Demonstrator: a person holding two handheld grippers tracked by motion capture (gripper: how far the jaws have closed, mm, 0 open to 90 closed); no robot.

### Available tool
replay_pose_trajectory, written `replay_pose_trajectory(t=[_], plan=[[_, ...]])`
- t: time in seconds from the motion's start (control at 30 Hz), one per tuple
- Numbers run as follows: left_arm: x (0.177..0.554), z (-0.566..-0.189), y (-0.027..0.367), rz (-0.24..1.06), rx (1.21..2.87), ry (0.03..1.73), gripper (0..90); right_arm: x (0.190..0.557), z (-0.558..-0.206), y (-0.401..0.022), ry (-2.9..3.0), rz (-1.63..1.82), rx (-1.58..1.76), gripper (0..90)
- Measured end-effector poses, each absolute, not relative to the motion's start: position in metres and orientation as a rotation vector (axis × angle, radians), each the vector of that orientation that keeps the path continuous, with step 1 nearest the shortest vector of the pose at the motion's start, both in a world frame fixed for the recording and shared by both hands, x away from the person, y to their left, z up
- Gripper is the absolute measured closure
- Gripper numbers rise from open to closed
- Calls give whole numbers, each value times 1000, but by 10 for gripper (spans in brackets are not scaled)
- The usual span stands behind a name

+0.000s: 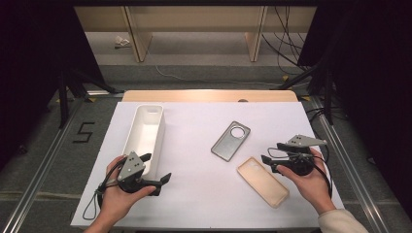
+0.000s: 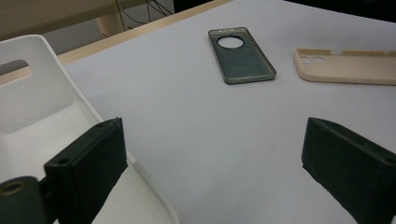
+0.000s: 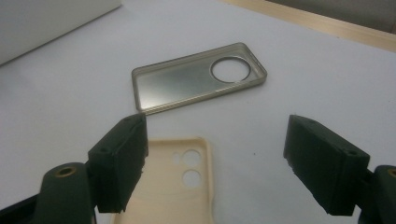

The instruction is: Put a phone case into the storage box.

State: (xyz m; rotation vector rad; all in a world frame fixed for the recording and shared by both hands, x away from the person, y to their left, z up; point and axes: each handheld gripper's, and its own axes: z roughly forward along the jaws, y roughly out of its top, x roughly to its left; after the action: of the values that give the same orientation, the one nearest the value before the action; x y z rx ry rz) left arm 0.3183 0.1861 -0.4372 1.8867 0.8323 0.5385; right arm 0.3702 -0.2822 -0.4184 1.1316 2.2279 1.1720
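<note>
A grey phone case (image 1: 231, 141) with a round camera hole lies inside up near the middle of the white table top. A beige phone case (image 1: 263, 181) lies inside up to its front right. My right gripper (image 1: 271, 152) hovers open just right of both cases; in the right gripper view its gripper (image 3: 217, 140) stands over the near end of the beige case (image 3: 177, 186), with the grey case (image 3: 187, 84) beyond. My left gripper (image 1: 158, 167) is open at the front left, beside a white bin (image 1: 145, 131). Nothing is between either pair of jaws.
The long white bin (image 2: 37, 88) holds nothing and stands lengthwise along the table's left side. In the left gripper view the grey case (image 2: 243, 56) and beige case (image 2: 348, 66) lie far ahead. A wooden table edge (image 1: 209, 95) runs along the back.
</note>
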Motion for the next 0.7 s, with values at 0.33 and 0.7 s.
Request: replay_pose_trajectory(t=[0.33,0.7], plan=[[318,-438,186,534,1885,834,62,373,-419,-280,2250,1185,1118,448],[318,-438,185,537,1887,834,62,416,-418,-213,2515,1080,914,900]])
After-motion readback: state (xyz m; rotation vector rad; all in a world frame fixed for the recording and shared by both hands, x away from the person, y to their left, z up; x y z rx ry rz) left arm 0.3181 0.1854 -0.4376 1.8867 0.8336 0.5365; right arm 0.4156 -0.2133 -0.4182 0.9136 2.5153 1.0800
